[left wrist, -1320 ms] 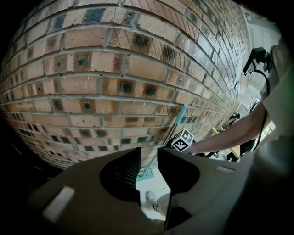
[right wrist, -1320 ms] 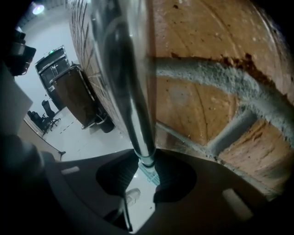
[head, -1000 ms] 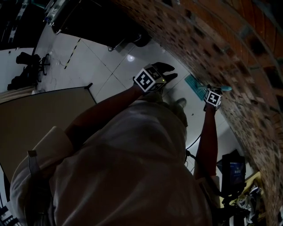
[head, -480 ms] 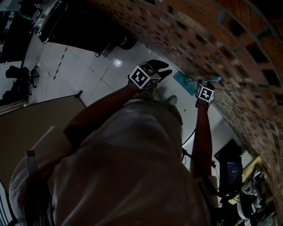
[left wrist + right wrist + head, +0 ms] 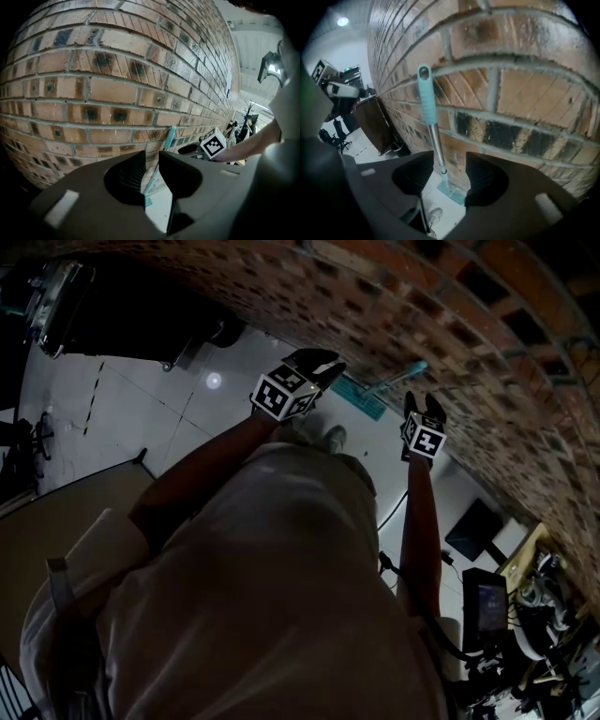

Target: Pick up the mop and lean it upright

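My left claw (image 5: 151,155) sits on the left, its jaws a little apart with nothing in them, aimed at the wall (image 5: 117,93). Right of it the mop (image 5: 426,101) stands against the bricks. Its head is on the floor (image 5: 187,399) at the wall's foot and its teal handle leans up onto the bricks. On the right, my right claw (image 5: 450,157) has just been opening its jaws. They stand wide and released, and the handle shows in the gap but beyond the pads, touching neither.

I judge the lean made, so the step in hand is the let-go. To do it well I'd draw the right claw straight back along its own line with the jaws wide, so no pad clips the handle. The floor looks smooth and the head could slide out, so I'd watch it before turning away, with the left claw near to catch.

I make out no containers. The clutter (image 5: 525,615) at the near right is too dark to read.
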Available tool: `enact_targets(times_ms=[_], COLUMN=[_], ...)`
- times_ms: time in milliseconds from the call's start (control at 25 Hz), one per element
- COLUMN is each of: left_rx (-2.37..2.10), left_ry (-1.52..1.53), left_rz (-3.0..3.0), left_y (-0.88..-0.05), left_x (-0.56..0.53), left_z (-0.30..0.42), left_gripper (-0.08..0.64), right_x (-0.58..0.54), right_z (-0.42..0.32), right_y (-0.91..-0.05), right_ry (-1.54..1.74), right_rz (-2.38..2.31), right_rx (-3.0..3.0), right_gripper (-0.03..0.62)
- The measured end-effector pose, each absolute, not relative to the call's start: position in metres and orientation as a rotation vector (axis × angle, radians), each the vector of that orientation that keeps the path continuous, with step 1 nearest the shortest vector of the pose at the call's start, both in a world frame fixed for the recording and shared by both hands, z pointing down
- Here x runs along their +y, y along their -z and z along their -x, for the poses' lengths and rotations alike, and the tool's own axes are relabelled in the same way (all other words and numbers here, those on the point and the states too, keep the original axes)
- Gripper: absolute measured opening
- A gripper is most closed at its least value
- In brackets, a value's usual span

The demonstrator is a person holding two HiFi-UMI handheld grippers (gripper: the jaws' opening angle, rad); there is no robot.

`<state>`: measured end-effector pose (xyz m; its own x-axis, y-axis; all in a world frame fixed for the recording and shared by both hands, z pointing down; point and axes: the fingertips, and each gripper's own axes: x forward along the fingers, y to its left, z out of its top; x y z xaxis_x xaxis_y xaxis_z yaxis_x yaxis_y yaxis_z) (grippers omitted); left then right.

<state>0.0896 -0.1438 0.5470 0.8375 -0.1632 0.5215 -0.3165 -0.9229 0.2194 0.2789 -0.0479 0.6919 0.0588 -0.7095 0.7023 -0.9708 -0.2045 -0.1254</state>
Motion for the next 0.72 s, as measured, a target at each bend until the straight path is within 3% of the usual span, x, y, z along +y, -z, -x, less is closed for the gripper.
enact_targets(times_ms=[720], left_rx=[-0.384], left_ry=[-0.63], left_rz=[-2.681], left_y=[-0.543], left_x=[-0.121], left_z=[-0.091], left_gripper=[0.098], right_x=[0.024], right_z=[-0.279], right_y=[-0.483], right_ry=[-0.396], right_rz=[-2.289], right_rx=[-1.895], right_gripper=[0.179])
